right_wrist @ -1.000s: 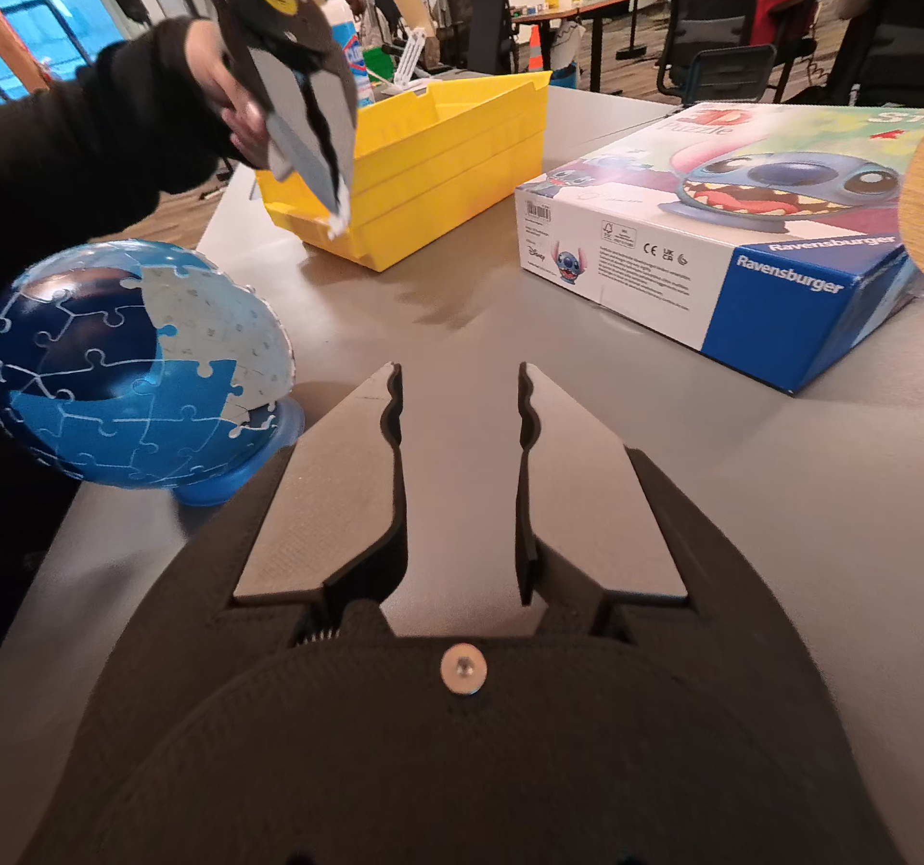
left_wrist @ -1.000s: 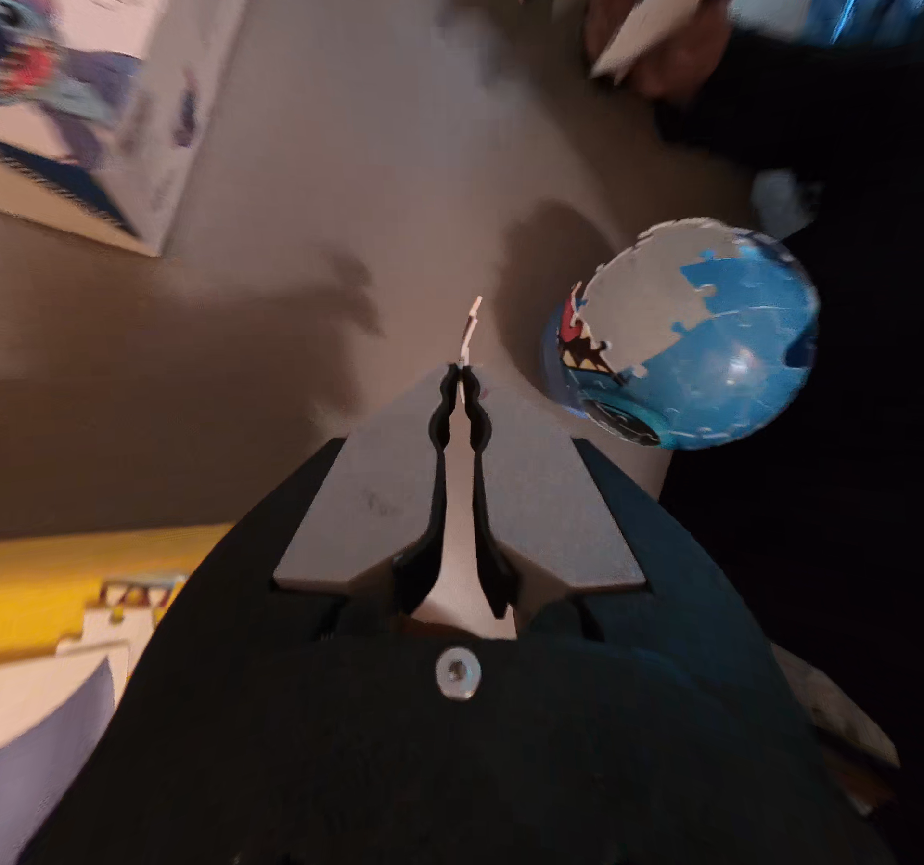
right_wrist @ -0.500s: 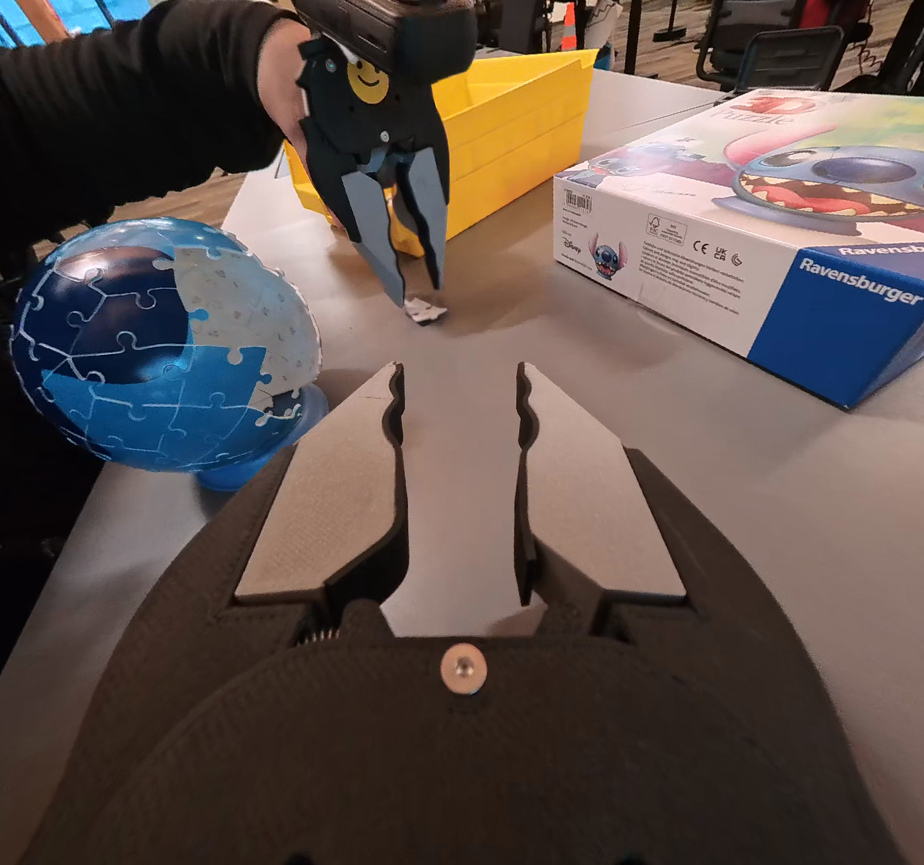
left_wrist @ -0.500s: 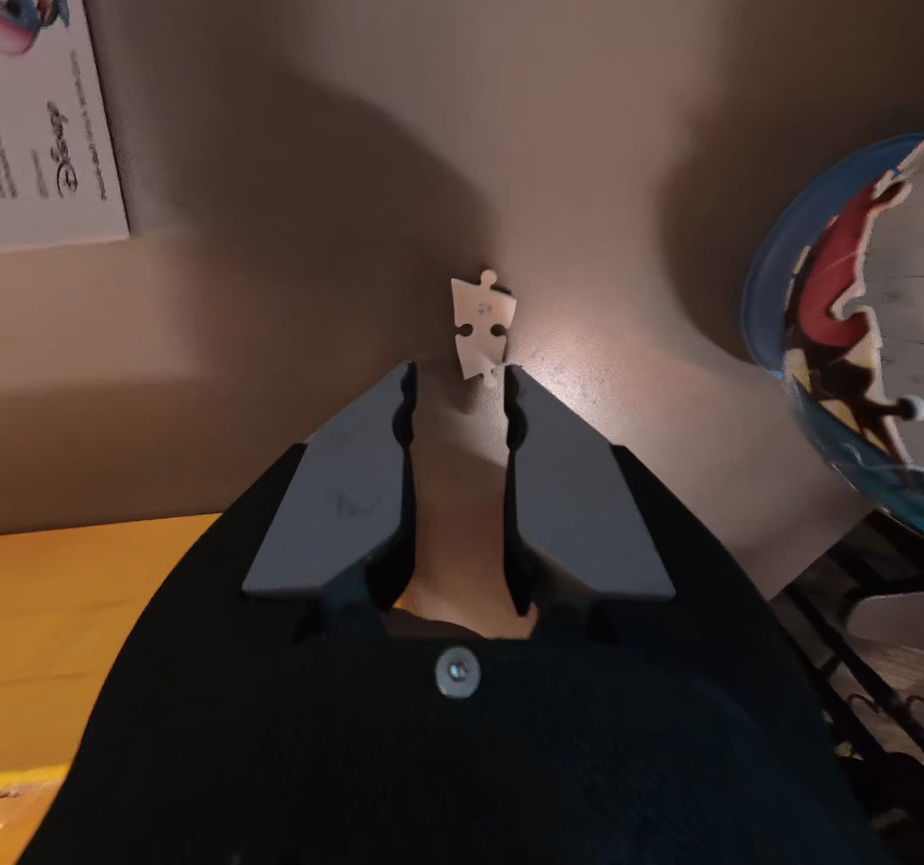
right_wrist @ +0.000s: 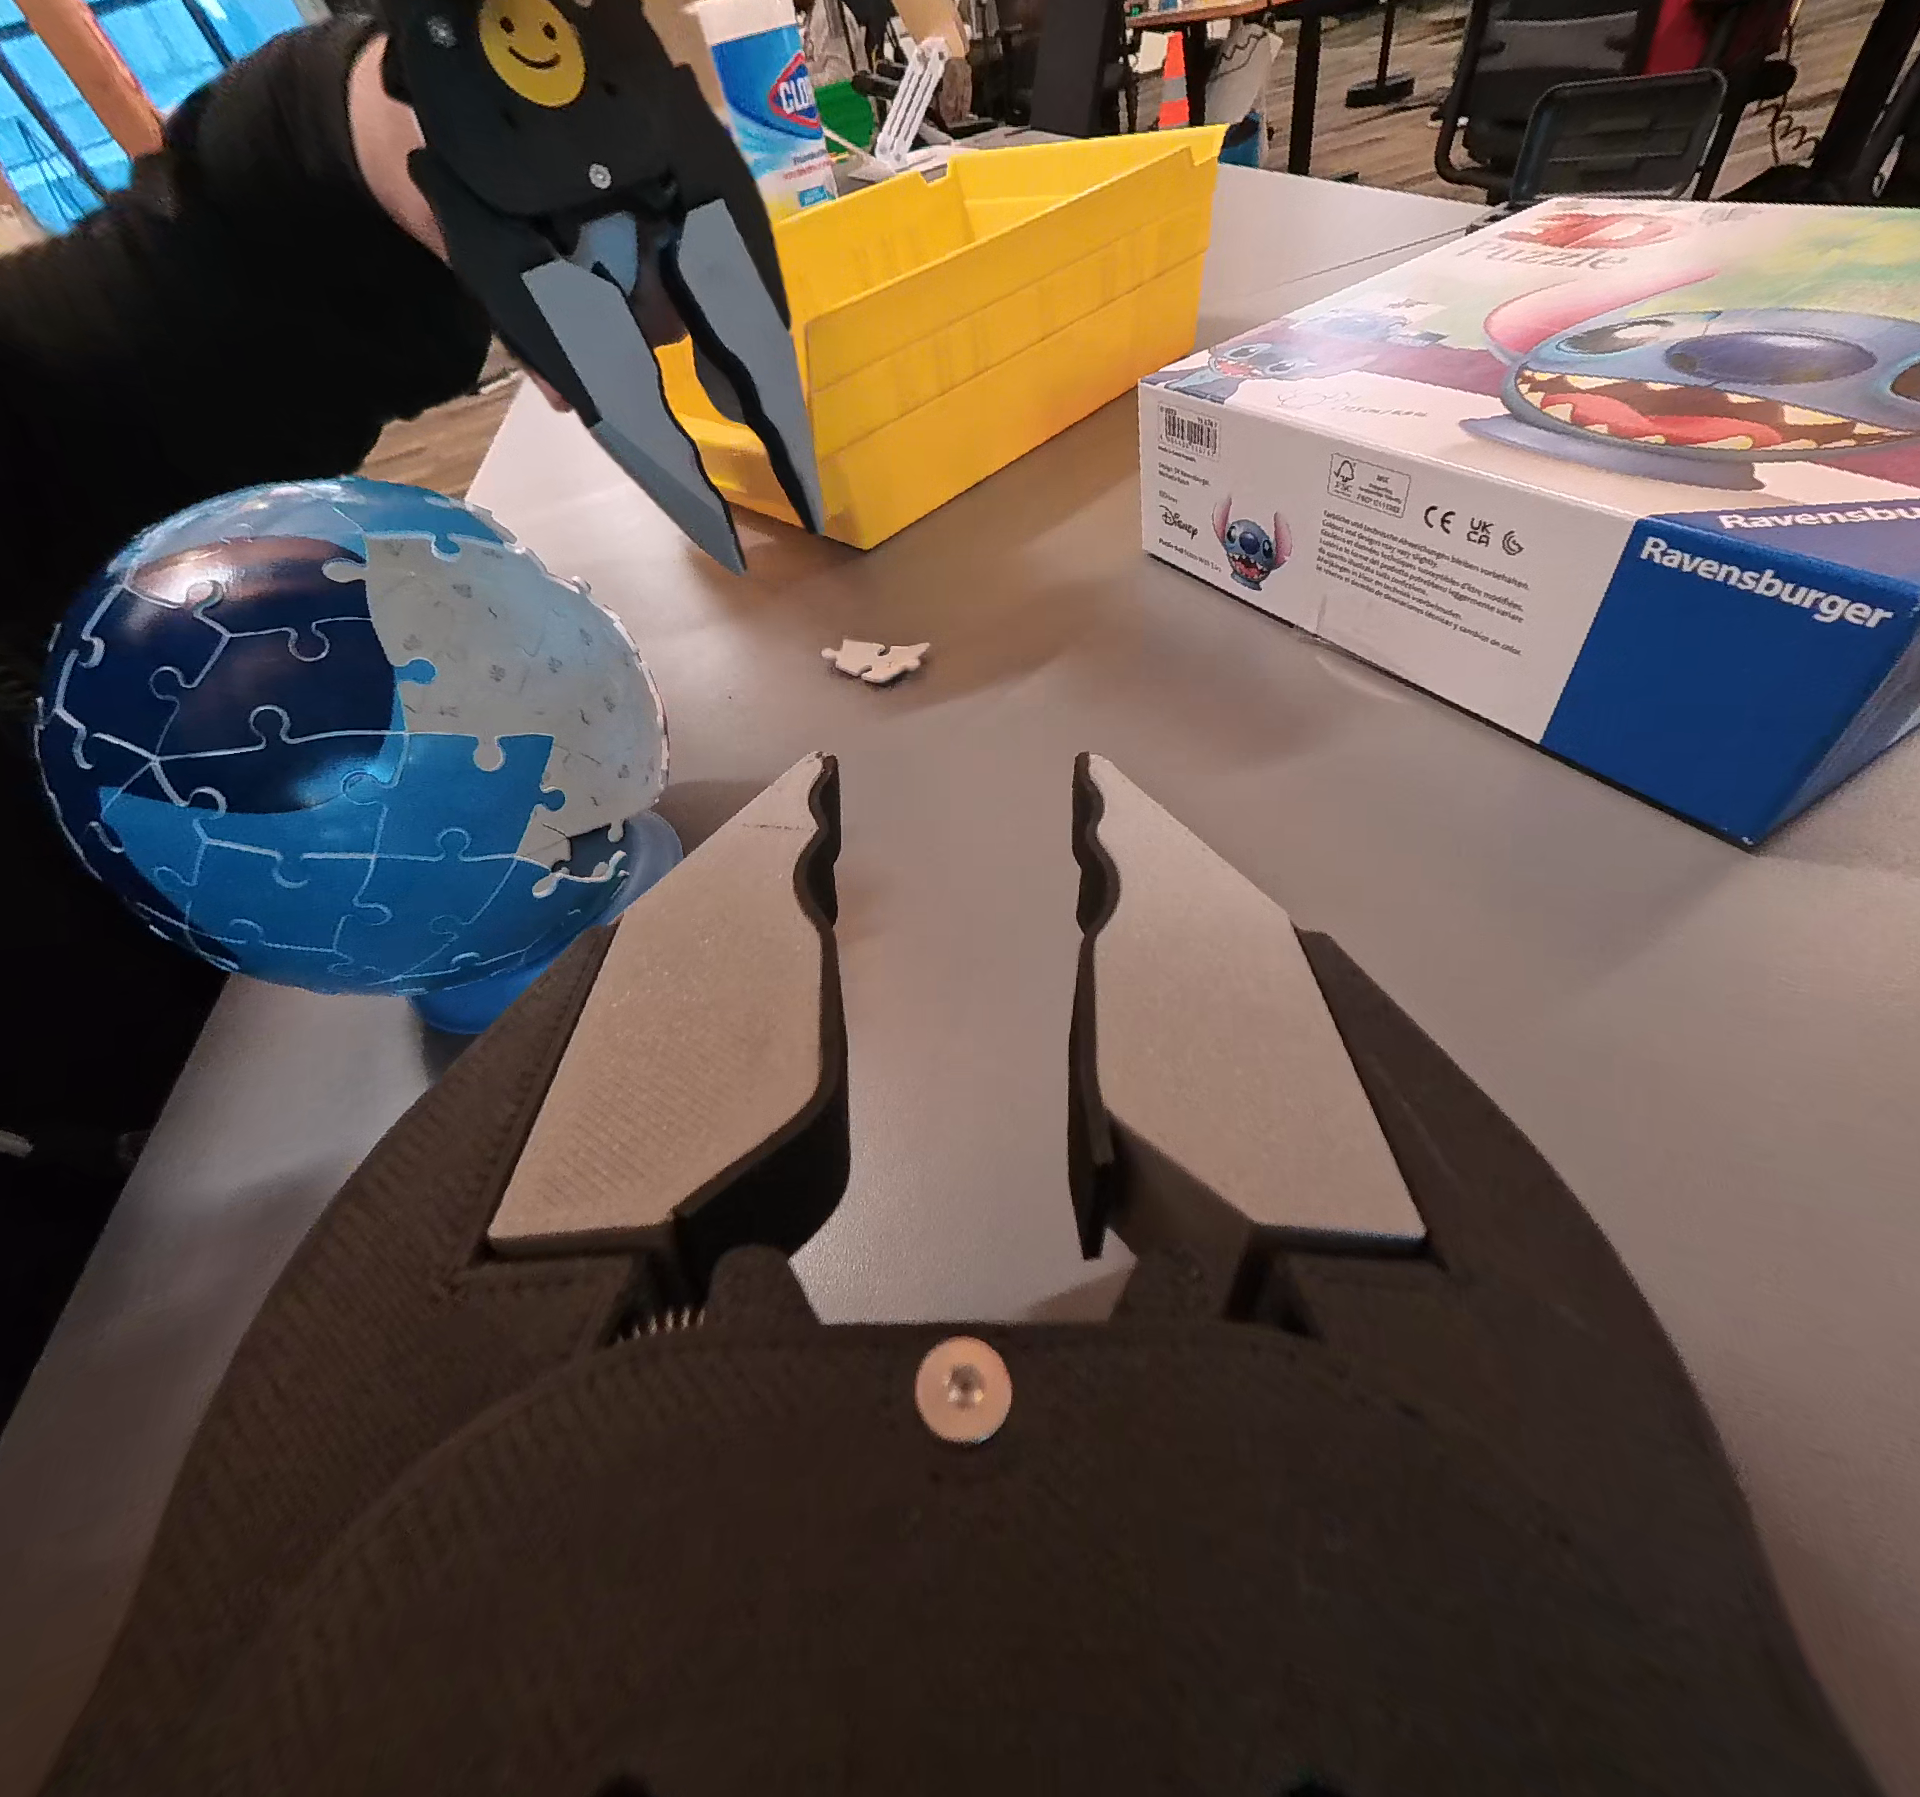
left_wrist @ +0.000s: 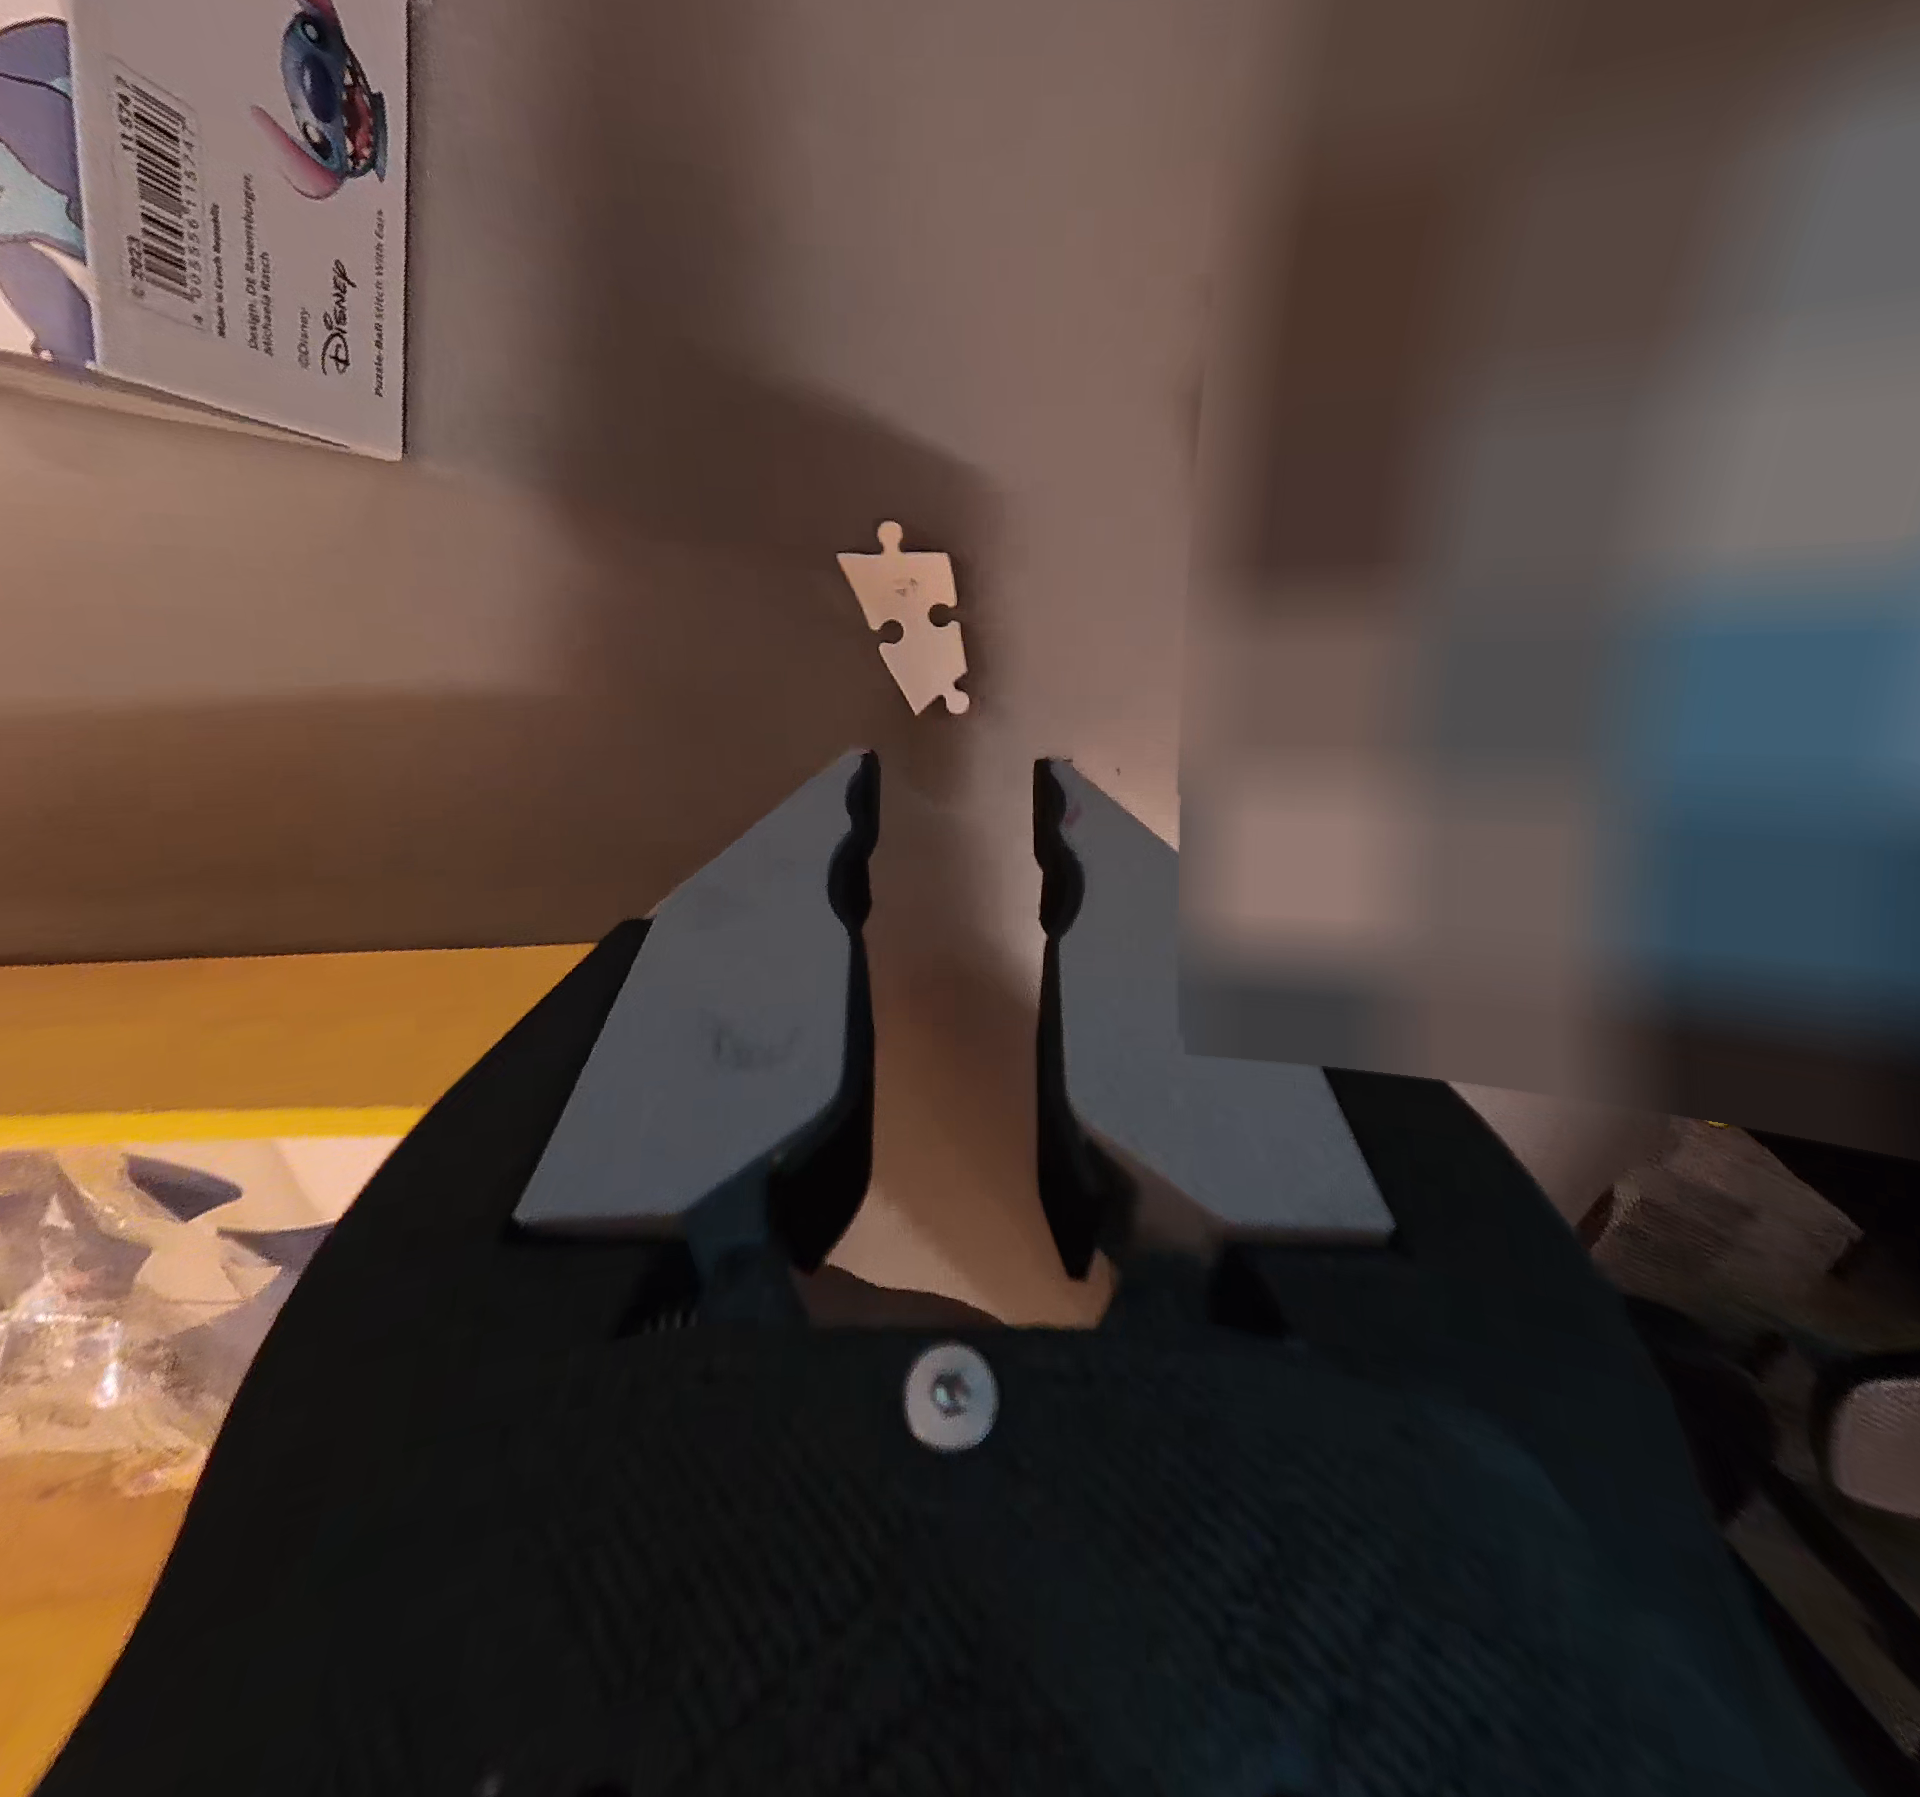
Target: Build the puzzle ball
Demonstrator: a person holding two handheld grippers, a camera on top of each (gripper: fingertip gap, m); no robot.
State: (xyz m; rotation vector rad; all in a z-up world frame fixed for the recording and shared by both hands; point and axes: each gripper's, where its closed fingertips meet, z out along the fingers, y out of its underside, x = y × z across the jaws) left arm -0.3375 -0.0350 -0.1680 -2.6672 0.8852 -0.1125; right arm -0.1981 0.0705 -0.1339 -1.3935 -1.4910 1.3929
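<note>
A partly built blue puzzle ball point(right_wrist: 343, 739) sits on a blue stand at the table's left edge, with its open side facing right. A small pale pair of joined puzzle pieces point(right_wrist: 876, 658) lies flat on the grey table point(right_wrist: 1351, 968); it also shows in the left wrist view point(left_wrist: 914, 630). My left gripper point(left_wrist: 951, 771) is open and empty, hanging above the pieces; it also shows in the right wrist view point(right_wrist: 779, 542). My right gripper point(right_wrist: 951, 781) is open and empty, low over the table, in front of the pieces and right of the ball.
A yellow bin point(right_wrist: 987, 313) stands behind the pieces. The puzzle box point(right_wrist: 1558, 500) lies at the right; it also shows in the left wrist view point(left_wrist: 239, 158). A cleaner bottle point(right_wrist: 774, 106) is behind the bin. A person's black sleeve point(right_wrist: 208, 293) is at the left. About 20 cm separates my left fingertips from my right.
My left gripper came down to the table, opened and let go of the puzzle pieces, then lifted back. The pieces now lie on the table. My right gripper stayed open and barely moved.
</note>
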